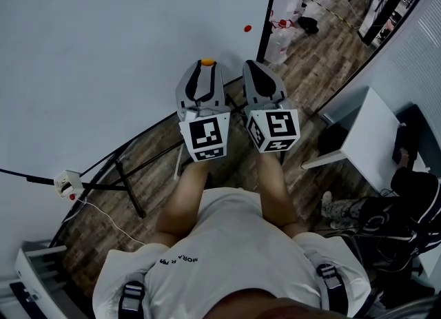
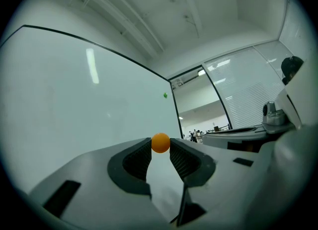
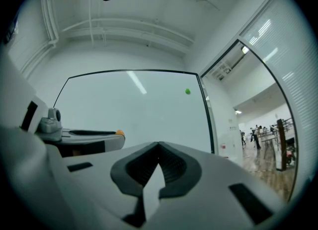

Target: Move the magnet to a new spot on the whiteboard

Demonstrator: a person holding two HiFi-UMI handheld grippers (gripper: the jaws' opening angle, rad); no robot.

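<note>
The left hand-held gripper [image 1: 206, 68] is pinching the small orange magnet [image 1: 207, 62] between the very tips of its jaws. It is raised in front of the whiteboard [image 1: 103, 49], towards the board's right-hand side. No view shows whether the magnet is touching the board or sits just off it. The right hand-held gripper [image 1: 252, 66] hangs just beside the left one with its jaws pressed together on nothing. A second small magnet [image 1: 247, 28] sits on the board above and to the right, near the black frame edge. The step in hand looks like carrying the magnet to a fresh place, and the grip is shallow, on a round, smooth thing. It would be wise to hold the squeeze even and avoid twisting. The magnet's back should meet the board flat on, in a bare stretch well apart from the other magnet and the frame. The jaws should spread only once the magnet has taken hold, then draw straight back so the tips do not drag it sideways. The right hand-held gripper is best held clear. As for writing, the shirt [image 1: 227, 242] carries a line of print seen upside down, too small to read with any certainty. The marker cube [image 1: 204, 136] on each hand-held gripper shows only black-and-white square patterns, no words.
</note>
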